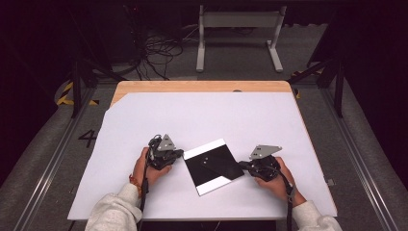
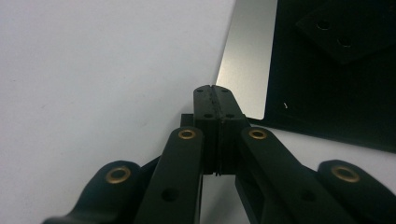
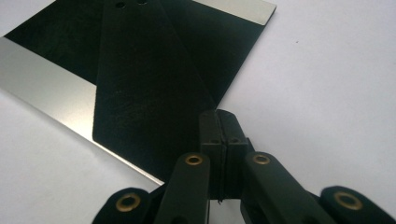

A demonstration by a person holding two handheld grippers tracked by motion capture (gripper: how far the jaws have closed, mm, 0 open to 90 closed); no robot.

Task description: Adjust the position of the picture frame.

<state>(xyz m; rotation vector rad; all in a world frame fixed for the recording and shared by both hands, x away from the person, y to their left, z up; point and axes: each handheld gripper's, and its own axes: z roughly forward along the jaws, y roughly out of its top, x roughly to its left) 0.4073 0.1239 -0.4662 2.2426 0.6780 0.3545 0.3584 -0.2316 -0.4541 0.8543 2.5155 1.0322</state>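
Black plate [image 1: 214, 166] lies flat on the surface [image 1: 144, 120], between both grippers. Left gripper [image 1: 179, 153] and right gripper [image 1: 242, 165] fingers pressed together, holding nothing, tips just beside the plate's edges.

The white sheet [image 1: 202, 120] lies bare across the whole upper half of the high view, free passage from the left edge to the right. At lower centre a flat black panel with silvery end strips [image 1: 213, 166] (a narrow black strip with two holes [image 1: 220, 166] lies across it) sits between the left gripper [image 1: 179, 154] and right gripper [image 1: 243, 165], both with jaws pressed together. Bare sheet lies at lower left and lower right of them.
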